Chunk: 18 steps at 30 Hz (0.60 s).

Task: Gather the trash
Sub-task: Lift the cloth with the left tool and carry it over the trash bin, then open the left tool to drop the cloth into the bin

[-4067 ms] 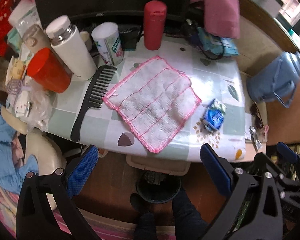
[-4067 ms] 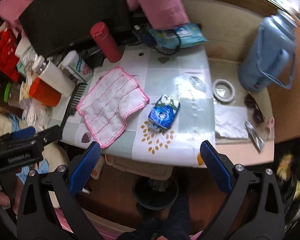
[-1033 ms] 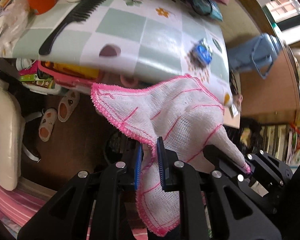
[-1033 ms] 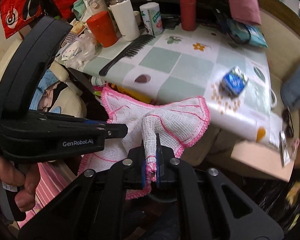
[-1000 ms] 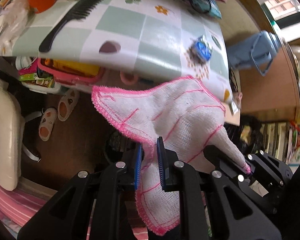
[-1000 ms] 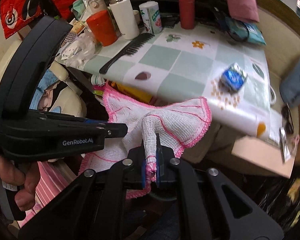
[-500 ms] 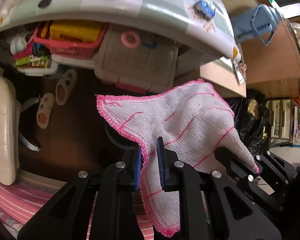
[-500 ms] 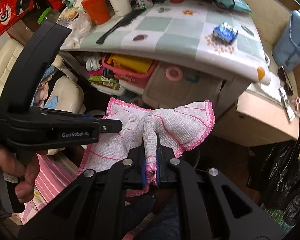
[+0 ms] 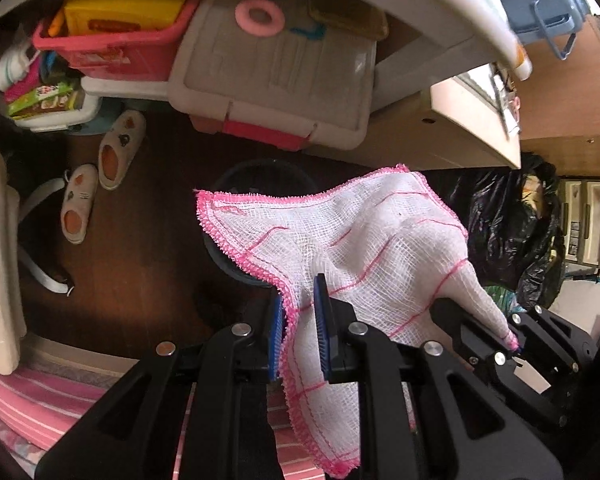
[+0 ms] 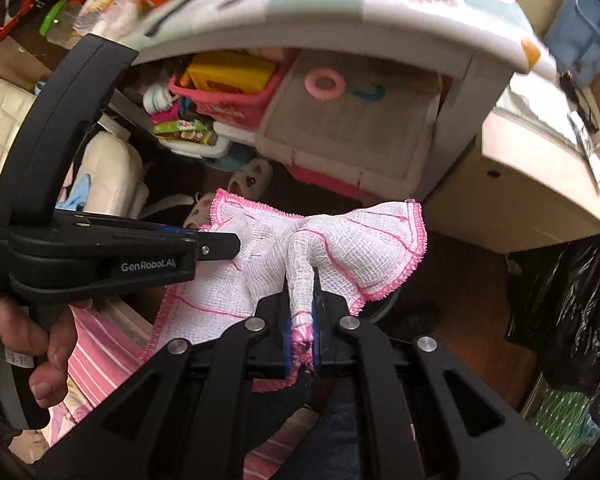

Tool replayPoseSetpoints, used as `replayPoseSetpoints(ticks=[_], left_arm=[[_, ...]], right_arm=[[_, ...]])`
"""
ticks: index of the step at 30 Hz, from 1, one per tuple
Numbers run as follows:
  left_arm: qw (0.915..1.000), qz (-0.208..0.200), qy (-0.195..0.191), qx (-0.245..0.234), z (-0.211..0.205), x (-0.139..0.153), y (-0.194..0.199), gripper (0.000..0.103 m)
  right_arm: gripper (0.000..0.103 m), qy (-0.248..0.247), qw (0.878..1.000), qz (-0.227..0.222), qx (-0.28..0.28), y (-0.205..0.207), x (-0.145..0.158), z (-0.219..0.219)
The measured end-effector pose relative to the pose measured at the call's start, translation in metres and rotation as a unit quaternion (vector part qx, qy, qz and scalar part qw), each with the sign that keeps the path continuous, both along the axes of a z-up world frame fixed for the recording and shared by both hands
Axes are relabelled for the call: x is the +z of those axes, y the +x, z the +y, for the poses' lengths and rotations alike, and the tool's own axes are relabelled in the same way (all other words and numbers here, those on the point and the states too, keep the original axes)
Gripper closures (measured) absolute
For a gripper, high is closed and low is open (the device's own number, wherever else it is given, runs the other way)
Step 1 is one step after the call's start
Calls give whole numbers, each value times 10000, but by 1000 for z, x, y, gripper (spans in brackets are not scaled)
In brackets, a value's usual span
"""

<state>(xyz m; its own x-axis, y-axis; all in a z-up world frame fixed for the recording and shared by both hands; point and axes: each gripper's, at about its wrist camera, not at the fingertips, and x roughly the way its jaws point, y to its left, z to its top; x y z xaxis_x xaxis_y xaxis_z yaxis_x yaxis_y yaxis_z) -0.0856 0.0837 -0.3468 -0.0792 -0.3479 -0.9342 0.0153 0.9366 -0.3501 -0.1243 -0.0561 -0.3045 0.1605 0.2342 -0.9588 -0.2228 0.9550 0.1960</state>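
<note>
Cloth (image 9: 352, 248) betw both grippers' jaws.

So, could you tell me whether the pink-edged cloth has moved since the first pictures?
Yes. The cloth has come off the table and now hangs below its edge, above the floor, held by the left gripper and the right gripper.

Cloth (image 9: 364, 240) in my claws: coarse open-weave gauze, matt, fuzzy pink stitched edging. My gripper (image 10: 300, 320) frames: matt black plastic, shiny metal screws. Black bag (image 9: 512, 232): glossy, crinkled plastic.
</note>
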Motion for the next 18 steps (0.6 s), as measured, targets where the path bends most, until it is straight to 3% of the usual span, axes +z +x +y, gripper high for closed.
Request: replayPoseSetpoints(ticks=[4, 13, 15, 17, 18], left_arm=[[10000, 52, -4, -56, -11, -33, 4, 88], [9997, 136, 78, -203, -32, -132, 14, 87], [9996, 166, 132, -201, -33, -156, 17, 80], [9994, 175, 207, -207, -35, -172, 18, 61], [9994, 157, 231, -218, -35, -177, 18, 58]], right_arm=[[96, -16, 9998, 194, -95, 6, -36, -10], [93, -89, 9980, 567, -259, 23, -148, -28], [86, -135, 9975, 645, -258, 26, -172, -31], [71, -176, 9972, 698, -222, 27, -191, -34], [65, -193, 9972, 699, -204, 27, -196, -35]])
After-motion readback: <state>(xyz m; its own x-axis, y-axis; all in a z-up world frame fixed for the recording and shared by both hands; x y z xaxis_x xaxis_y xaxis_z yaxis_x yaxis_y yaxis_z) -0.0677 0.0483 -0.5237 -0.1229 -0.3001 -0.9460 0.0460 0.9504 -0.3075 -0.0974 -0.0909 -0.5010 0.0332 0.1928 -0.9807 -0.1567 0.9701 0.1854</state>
